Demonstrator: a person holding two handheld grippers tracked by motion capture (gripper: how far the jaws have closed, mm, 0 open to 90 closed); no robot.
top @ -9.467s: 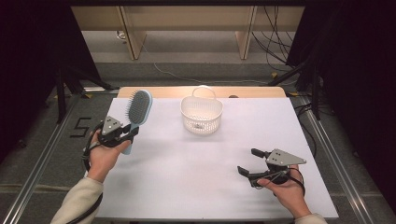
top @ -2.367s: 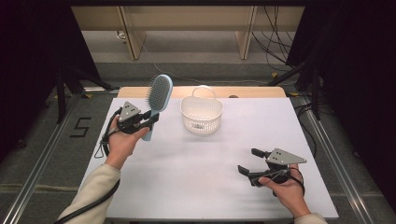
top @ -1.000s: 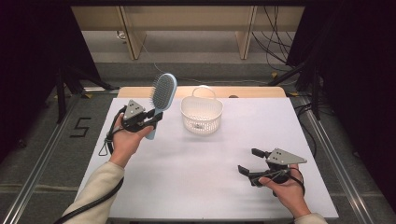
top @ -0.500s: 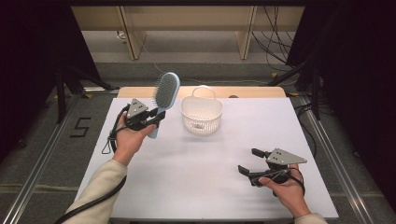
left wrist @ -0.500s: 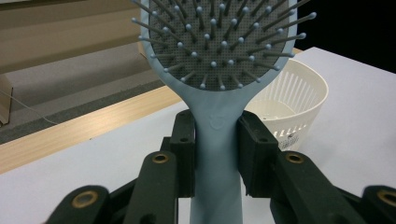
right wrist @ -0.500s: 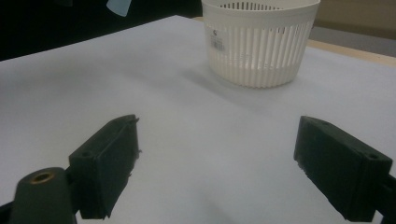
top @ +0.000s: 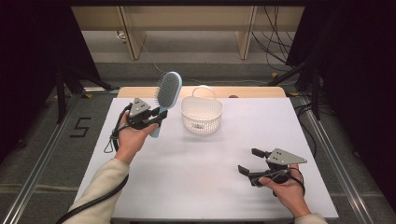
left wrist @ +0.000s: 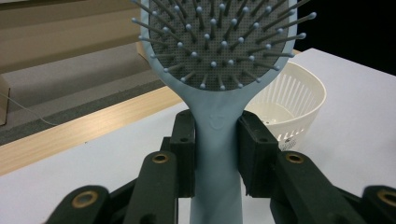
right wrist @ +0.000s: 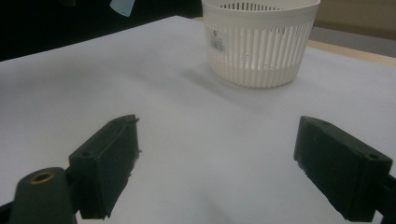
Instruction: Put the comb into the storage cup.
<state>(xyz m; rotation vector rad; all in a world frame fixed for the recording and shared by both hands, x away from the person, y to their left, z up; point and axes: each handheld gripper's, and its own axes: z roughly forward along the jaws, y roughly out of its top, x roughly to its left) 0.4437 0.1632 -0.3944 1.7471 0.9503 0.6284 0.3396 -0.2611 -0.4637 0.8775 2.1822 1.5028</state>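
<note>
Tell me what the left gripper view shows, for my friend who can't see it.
A blue hairbrush stands upright, its handle squeezed between the left gripper's black jaws, bristles facing the camera. Behind it, a white basket sits on the white table.

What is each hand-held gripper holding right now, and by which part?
The left hand-held gripper clamps the blue hairbrush by its handle, just below the head. The right hand-held gripper is open and holds nothing.
</note>
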